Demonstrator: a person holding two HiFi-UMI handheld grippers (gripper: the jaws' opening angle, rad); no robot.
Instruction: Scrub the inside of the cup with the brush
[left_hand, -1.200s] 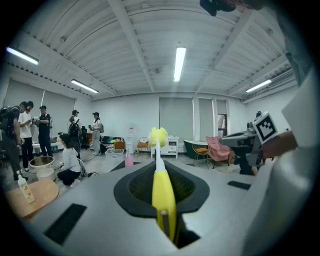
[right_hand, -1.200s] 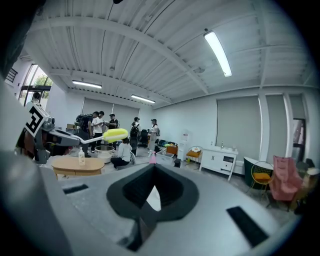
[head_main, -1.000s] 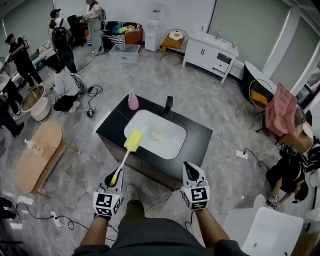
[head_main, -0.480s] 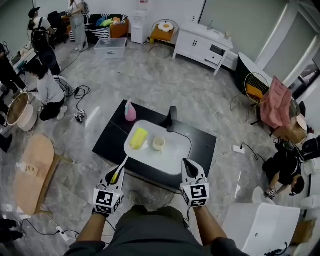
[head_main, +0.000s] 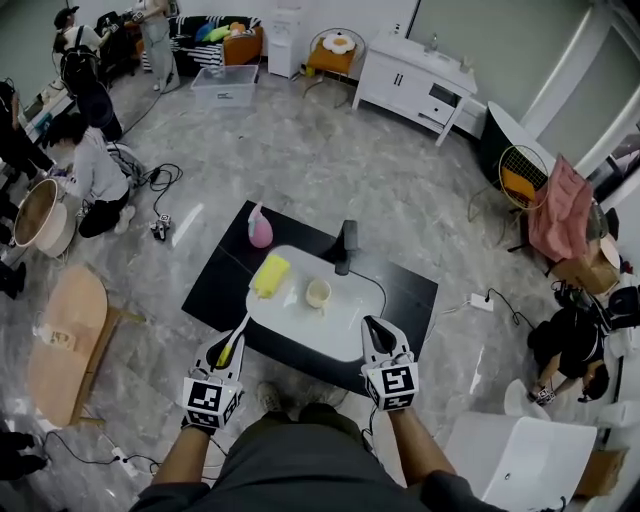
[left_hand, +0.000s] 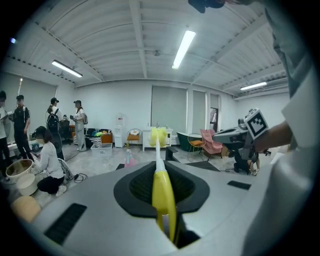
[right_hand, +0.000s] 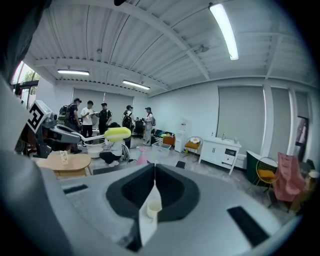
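We see a bright, evenly lit room under long ceiling lights (left_hand: 183, 48), which burn out to plain white in both gripper views. In the head view the polished floor (head_main: 330, 150) carries a pale sheen and one bright streak left of the black table (head_main: 215, 285); shadows there are faint and soft-edged. The white basin (head_main: 335, 330) is nearly washed out. Both gripper views bend straight lines strongly and fall to black at the corners. Closest to the lens, the brush (left_hand: 163, 195) handle and the left gripper (left_hand: 161, 172) body go soft. The head view is slightly soft throughout, with walls curving at its edges.
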